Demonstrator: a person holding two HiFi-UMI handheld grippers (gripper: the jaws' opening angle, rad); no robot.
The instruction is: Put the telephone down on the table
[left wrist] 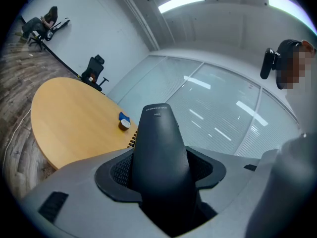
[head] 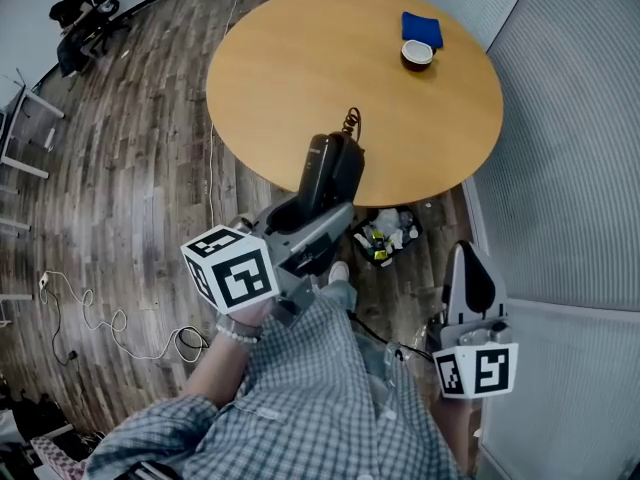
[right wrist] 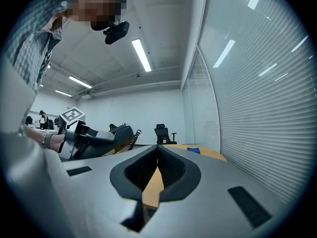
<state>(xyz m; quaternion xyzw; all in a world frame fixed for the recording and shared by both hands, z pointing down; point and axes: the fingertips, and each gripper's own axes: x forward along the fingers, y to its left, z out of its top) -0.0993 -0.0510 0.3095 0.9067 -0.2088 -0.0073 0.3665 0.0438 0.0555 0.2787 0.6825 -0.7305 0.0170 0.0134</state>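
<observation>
Black telephone (head: 330, 171) is sitting gripped in the jaws of the left gripper (head: 318, 216), being held in the air by the near edge of the round wooden table (head: 300, 68); right gripper (head: 472, 286) is hanging low beside the person, jaws closed together on nothing; blue cloth (head: 422, 28) and bowl (head: 417, 55) are lying far across.

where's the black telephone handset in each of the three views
Head view: black plastic telephone handset at centre, overlapping the near edge of the round wooden table.
Left gripper view: centre, gripped in the left claw.
Right gripper view: left of middle.
Shared landmark: the table.
</observation>
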